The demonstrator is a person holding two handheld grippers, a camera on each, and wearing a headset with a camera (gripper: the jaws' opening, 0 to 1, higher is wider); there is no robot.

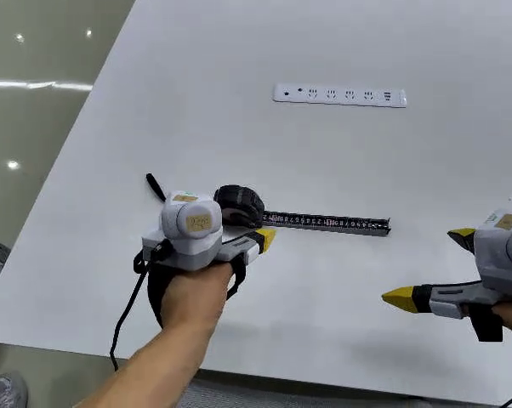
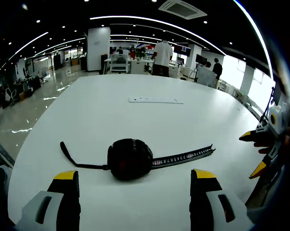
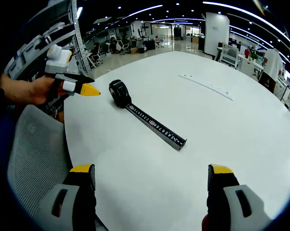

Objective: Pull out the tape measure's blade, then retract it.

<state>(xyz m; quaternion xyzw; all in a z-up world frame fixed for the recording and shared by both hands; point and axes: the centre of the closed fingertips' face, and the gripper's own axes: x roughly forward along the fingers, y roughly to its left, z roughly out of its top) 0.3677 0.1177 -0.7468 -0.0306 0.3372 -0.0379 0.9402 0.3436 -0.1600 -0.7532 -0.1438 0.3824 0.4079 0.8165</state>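
Yellow tips mark both of your tools, and both pairs stand wide apart with nothing between them. Your left gripper (image 2: 134, 182) sits at the near side of the white table (image 1: 239, 127), its jaws spread to either side of the tape measure (image 2: 130, 158), whose black case lies just ahead of the tips. In the left gripper view, bare table shows between each tip and the case, so you are not gripping it. Your right gripper (image 1: 430, 265) hovers off to the right, near the table's front edge and apart from the tape. It is empty.

The case rests flat on the table. Its blade (image 1: 328, 223) is drawn out and lies along the surface, running from the case toward your right gripper's side. The printed numbers face up, and the blade's end stops short of that gripper. A black strap (image 1: 155, 186) trails from the opposite side of the case.

Farther across the table, well beyond the tape, a white power strip (image 1: 339, 95) lies flat. Past the far edge, a person (image 2: 162, 55) stands among desks.
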